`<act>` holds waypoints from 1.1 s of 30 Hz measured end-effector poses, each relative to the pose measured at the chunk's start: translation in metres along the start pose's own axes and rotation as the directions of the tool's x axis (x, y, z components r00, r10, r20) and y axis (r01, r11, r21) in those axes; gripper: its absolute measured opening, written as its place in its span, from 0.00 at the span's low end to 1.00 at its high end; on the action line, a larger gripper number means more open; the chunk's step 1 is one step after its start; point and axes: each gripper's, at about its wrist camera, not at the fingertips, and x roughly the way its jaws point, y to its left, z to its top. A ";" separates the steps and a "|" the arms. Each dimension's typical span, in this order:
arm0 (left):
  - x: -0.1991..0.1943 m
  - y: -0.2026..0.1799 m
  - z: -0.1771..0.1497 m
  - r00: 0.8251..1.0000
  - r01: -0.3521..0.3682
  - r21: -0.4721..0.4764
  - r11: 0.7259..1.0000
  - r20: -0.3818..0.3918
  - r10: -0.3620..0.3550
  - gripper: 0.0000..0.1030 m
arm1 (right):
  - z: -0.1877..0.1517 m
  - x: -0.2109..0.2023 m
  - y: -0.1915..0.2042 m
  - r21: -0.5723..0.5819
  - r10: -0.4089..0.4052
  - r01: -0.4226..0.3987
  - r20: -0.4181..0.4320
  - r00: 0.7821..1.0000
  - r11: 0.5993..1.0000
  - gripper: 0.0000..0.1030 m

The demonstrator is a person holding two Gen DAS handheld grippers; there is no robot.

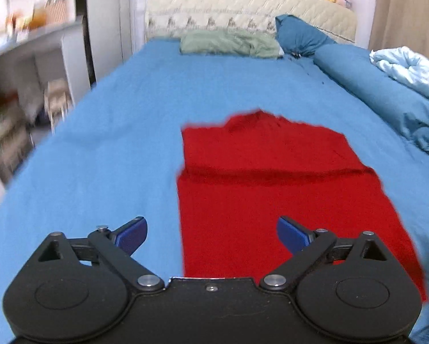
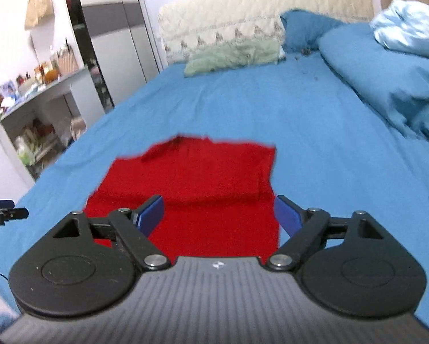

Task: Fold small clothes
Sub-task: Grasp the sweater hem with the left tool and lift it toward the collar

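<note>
A red knit garment (image 1: 271,183) lies flat on the blue bed sheet (image 1: 114,143), sides folded in, with a horizontal crease across its middle. It also shows in the right wrist view (image 2: 203,189). My left gripper (image 1: 211,233) is open and empty, held above the garment's near left edge. My right gripper (image 2: 218,216) is open and empty, held above the garment's near right edge. The tip of the left gripper (image 2: 2,213) shows at the left edge of the right wrist view.
A green pillow (image 1: 228,43), a dark blue pillow (image 1: 300,35) and a rolled blue duvet (image 1: 386,97) lie at the head and right side of the bed. A pale blue blanket (image 1: 412,68) sits on the duvet. Cluttered shelves (image 2: 37,120) stand to the left.
</note>
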 end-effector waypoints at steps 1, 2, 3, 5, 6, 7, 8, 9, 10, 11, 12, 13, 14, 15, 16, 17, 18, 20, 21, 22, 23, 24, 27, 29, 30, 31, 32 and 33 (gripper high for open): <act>-0.005 0.003 -0.013 1.000 0.012 -0.031 0.999 -0.021 -0.012 0.96 | -0.013 -0.009 0.000 -0.002 -0.009 0.009 -0.025 1.000 1.000 0.97; -0.007 0.005 -0.025 0.999 0.013 -0.058 0.998 -0.041 -0.016 0.96 | -0.026 -0.017 0.000 -0.001 -0.014 0.014 -0.053 0.999 1.000 0.97; -0.008 0.007 -0.036 0.998 0.012 -0.081 0.997 -0.059 -0.016 0.96 | -0.039 -0.021 -0.001 0.008 -0.014 0.014 -0.077 0.997 1.000 0.97; -0.006 0.010 -0.061 0.995 0.014 -0.112 0.994 -0.092 -0.025 0.96 | -0.069 -0.029 -0.003 0.035 -0.012 0.016 -0.112 0.994 0.999 0.96; -0.005 0.011 -0.071 0.994 0.013 -0.125 0.992 -0.106 -0.027 0.94 | -0.081 -0.032 -0.005 0.050 -0.021 0.028 -0.130 0.991 0.998 0.96; -0.003 0.013 -0.081 0.992 0.013 -0.137 0.991 -0.121 -0.030 0.93 | -0.095 -0.032 -0.004 0.064 -0.029 0.039 -0.151 0.988 0.997 0.96; -0.001 0.014 -0.090 0.990 0.013 -0.145 0.989 -0.134 -0.033 0.89 | -0.106 -0.032 -0.004 0.071 -0.035 0.047 -0.165 0.986 0.996 0.95; 0.001 0.015 -0.099 0.988 0.015 -0.151 0.988 -0.148 -0.038 0.84 | -0.116 -0.033 -0.003 0.075 -0.045 0.059 -0.177 0.983 0.995 0.95; 0.002 0.016 -0.106 0.987 0.017 -0.157 0.988 -0.158 -0.042 0.81 | -0.126 -0.033 -0.001 0.075 -0.056 0.071 -0.190 0.980 0.995 0.95; 0.005 0.016 -0.112 0.985 0.016 -0.161 0.987 -0.166 -0.043 0.75 | -0.134 -0.031 0.000 0.075 -0.065 0.081 -0.200 0.978 0.994 0.94; 0.006 0.017 -0.116 0.984 0.016 -0.160 0.987 -0.171 -0.044 0.69 | -0.141 -0.030 0.001 0.079 -0.072 0.090 -0.209 0.975 0.993 0.94; 0.009 0.017 -0.119 0.983 0.015 -0.154 0.988 -0.177 -0.043 0.66 | -0.146 -0.026 0.000 0.085 -0.080 0.101 -0.218 0.973 0.991 0.93; 0.012 0.015 -0.122 0.983 0.011 -0.143 0.990 -0.181 -0.037 0.63 | -0.151 -0.024 0.000 0.096 -0.088 0.112 -0.226 0.970 0.989 0.92; 0.015 0.014 -0.124 0.983 0.005 -0.130 0.991 -0.184 -0.029 0.61 | -0.155 -0.021 0.000 0.107 -0.091 0.118 -0.232 0.969 0.987 0.90; 0.018 0.013 -0.126 0.982 -0.004 -0.120 0.993 -0.186 -0.019 0.60 | -0.158 -0.018 -0.002 0.117 -0.092 0.122 -0.237 0.967 0.986 0.85; 0.020 0.013 -0.128 0.983 -0.009 -0.114 0.993 -0.185 -0.013 0.58 | -0.161 -0.014 -0.002 0.123 -0.094 0.126 -0.243 0.966 0.984 0.82; 0.022 0.012 -0.131 0.982 -0.013 -0.112 0.994 -0.186 -0.009 0.57 | -0.164 -0.010 -0.002 0.124 -0.097 0.131 -0.248 0.964 0.984 0.81; 0.027 0.012 -0.133 0.982 -0.022 -0.112 0.994 -0.189 0.001 0.56 | -0.169 -0.001 -0.002 0.124 -0.104 0.140 -0.262 0.959 0.982 0.74; 0.028 0.013 -0.136 0.982 -0.026 -0.112 0.993 -0.188 0.004 0.56 | -0.171 0.004 -0.002 0.125 -0.105 0.143 -0.270 0.957 0.982 0.73; 0.030 0.013 -0.137 0.982 -0.026 -0.115 0.993 -0.187 0.005 0.56 | -0.172 0.007 -0.002 0.123 -0.107 0.145 -0.272 0.956 0.982 0.71; 0.030 0.013 -0.139 0.983 -0.028 -0.117 0.993 -0.186 0.006 0.56 | -0.173 0.011 -0.001 0.118 -0.114 0.151 -0.274 0.955 0.981 0.69; 0.032 0.012 -0.139 0.983 -0.031 -0.112 0.993 -0.185 0.010 0.56 | -0.175 0.013 0.000 0.113 -0.121 0.157 -0.274 0.954 0.981 0.68; 0.032 0.009 -0.143 0.984 -0.037 -0.088 0.995 -0.179 0.021 0.51 | -0.178 0.017 0.003 0.102 -0.131 0.163 -0.268 0.955 0.981 0.61; 0.033 0.007 -0.144 0.984 -0.030 -0.079 0.996 -0.176 0.016 0.41 | -0.179 0.019 0.007 0.083 -0.130 0.157 -0.267 0.955 0.984 0.47; 0.032 0.005 -0.144 0.984 -0.027 -0.073 0.997 -0.175 0.014 0.35 | -0.180 0.019 0.008 0.078 -0.127 0.153 -0.268 0.955 0.985 0.43; 0.031 0.002 -0.144 0.985 -0.030 -0.058 0.998 -0.173 0.020 0.31 | -0.180 0.019 0.010 0.077 -0.122 0.148 -0.270 0.955 0.986 0.33; 0.030 0.000 -0.144 0.985 -0.022 -0.045 0.999 -0.173 0.013 0.07 | -0.179 0.019 0.010 0.077 -0.123 0.149 -0.271 0.955 0.986 0.25; 0.028 -0.002 -0.144 0.985 -0.019 -0.041 0.999 -0.171 0.012 0.07 | -0.178 0.019 0.010 0.078 -0.126 0.152 -0.271 0.954 0.985 0.23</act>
